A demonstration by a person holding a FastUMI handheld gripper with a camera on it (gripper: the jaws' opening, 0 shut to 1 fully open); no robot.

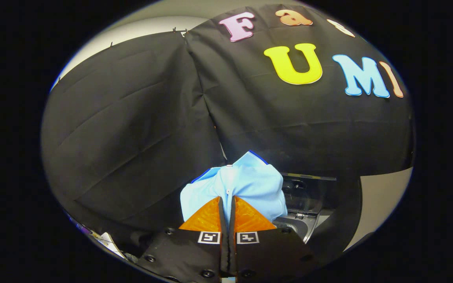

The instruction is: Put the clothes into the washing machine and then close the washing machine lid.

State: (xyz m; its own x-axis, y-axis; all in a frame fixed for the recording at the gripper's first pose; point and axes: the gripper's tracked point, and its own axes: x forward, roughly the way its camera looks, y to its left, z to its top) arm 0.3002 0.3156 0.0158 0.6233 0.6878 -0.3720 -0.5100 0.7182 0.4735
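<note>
the gripper [227,202] sits at the bottom centre of the frame with both fingers squeezed almost together, just a thin slit between them, and they're clamped on a light blue shirt [246,184]. the cloth bunches up right above and around the fingertips, puffing out to both sides, a bit more to the right. you can see a dark blue trim along the shirt's top edge and on its left edge, plus a small white button or snap near the middle fold. the shirt is held up in the air, in front of the black cloth wall [132,129] that takes up most of the frame. lower right of centre, just right of the shirt and partly behind it, is the washer [303,204]: a dark raised lid with a clear-ish window and a grey rim below it, so the lid looks open. can't see down into the drum from here. the shirt isn't inside the washer, it hangs just left of the opening. a pale wall strip [380,200] shows at the lower right past the washer.
</note>
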